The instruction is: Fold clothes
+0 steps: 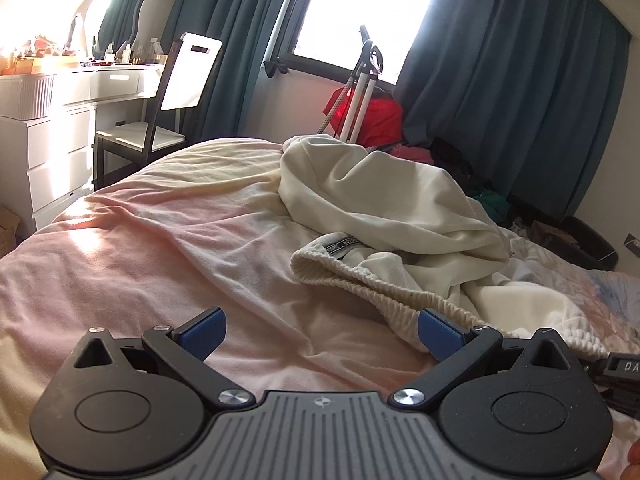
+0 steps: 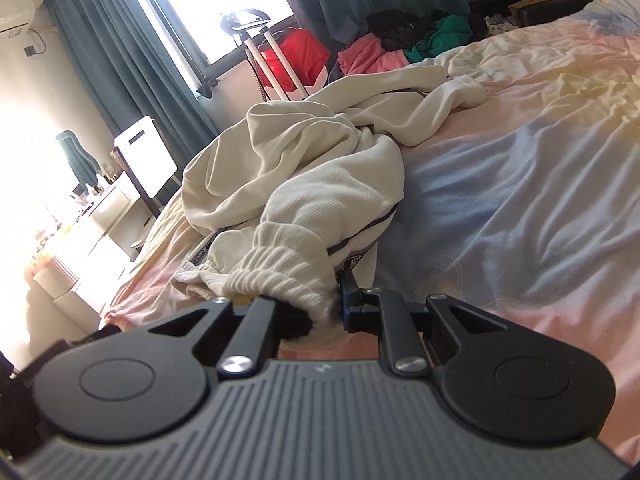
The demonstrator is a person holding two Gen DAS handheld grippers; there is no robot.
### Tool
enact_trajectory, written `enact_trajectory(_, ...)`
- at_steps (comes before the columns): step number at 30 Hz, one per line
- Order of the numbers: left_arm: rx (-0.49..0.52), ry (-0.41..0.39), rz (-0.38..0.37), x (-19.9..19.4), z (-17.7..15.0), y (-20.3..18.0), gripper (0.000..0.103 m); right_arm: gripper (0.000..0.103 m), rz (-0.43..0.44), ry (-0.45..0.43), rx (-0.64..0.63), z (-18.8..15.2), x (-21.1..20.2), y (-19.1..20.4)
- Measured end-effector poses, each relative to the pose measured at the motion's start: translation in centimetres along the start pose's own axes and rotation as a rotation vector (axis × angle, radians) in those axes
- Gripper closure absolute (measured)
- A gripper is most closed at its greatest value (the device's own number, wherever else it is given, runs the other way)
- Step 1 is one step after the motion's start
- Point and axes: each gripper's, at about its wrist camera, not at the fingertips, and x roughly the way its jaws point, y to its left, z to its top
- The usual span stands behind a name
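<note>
A cream zip-up sweatshirt (image 1: 384, 200) lies crumpled on the bed, its ribbed hem (image 1: 360, 284) nearest me. My left gripper (image 1: 320, 332) is open and empty, low over the pink sheet, with its right finger beside the hem. In the right wrist view the same sweatshirt (image 2: 304, 160) is bunched up with its zipper showing. My right gripper (image 2: 324, 312) is shut on the ribbed hem (image 2: 280, 276) of the sweatshirt, which bunches between the fingers.
The bed (image 1: 160, 240) has a pink, yellow and blue sheet (image 2: 520, 200). A pile of coloured clothes (image 2: 400, 48) lies at its far edge. A chair (image 1: 160, 112), white dresser (image 1: 48, 128), red bag (image 1: 372, 116) and teal curtains (image 1: 500, 80) stand beyond.
</note>
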Motion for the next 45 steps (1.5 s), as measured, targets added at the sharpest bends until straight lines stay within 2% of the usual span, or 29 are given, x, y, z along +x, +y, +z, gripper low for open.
enact_trajectory(3, -0.024, -0.003, -0.013, 0.3, 1.7, -1.3, 0.000, 0.088, 0.003, 0.005, 0.020, 0.1, -0.1, -0.6)
enact_trajectory(9, 0.046, -0.022, 0.035, 2.9, 4.1, -3.4, 0.000, 0.088, 0.010, 0.015, 0.061, 0.3, -0.2, -1.9)
enact_trajectory(17, 0.065, -0.001, 0.079, 9.9, 4.3, -1.6, 0.002, 0.088, 0.000, 0.006, 0.090, 0.0, 0.0, -2.1)
enact_trajectory(23, 0.073, 0.037, 0.036, 12.9, 3.1, -0.6, 0.002, 0.087, -0.067, -0.070, 0.074, 0.2, 0.0, -1.8)
enact_trajectory(31, 0.020, 0.071, -0.026, 13.8, 0.7, 1.6, 0.002, 0.085, -0.055, -0.038, 0.027, 0.3, 0.3, -1.3)
enact_trajectory(34, -0.006, 0.070, -0.022, 13.6, 0.6, 2.5, 0.002, 0.076, 0.017, 0.000, 0.059, 0.4, 0.1, -1.8)
enact_trajectory(35, -0.018, 0.068, -0.021, 13.5, 0.6, 2.7, 0.002, 0.069, 0.048, 0.012, 0.077, 0.4, 0.0, -2.1)
enact_trajectory(36, -0.035, 0.064, -0.023, 13.5, 0.5, 3.0, 0.002, 0.054, 0.082, 0.016, 0.106, 0.4, -0.2, -2.4)
enact_trajectory(37, -0.054, 0.060, -0.029, 13.4, 0.5, 3.3, 0.002, 0.045, 0.116, 0.019, 0.134, 0.5, -0.4, -2.7)
enact_trajectory(39, -0.094, 0.050, -0.044, 13.3, 0.5, 3.8, 0.002, 0.016, 0.178, 0.018, 0.201, 0.5, -0.9, -3.4)
enact_trajectory(40, -0.118, 0.046, -0.055, 13.2, 0.5, 4.1, 0.002, 0.014, 0.204, 0.013, 0.238, 0.6, -1.0, -3.7)
enact_trajectory(42, -0.170, 0.042, -0.079, 13.3, 0.5, 4.7, 0.002, 0.016, 0.201, 0.008, 0.295, 0.7, -0.8, -4.4)
enact_trajectory(45, -0.261, 0.036, -0.112, 13.7, 0.6, 5.8, 0.001, 0.015, 0.163, 0.024, 0.418, 0.4, 0.1, -5.9)
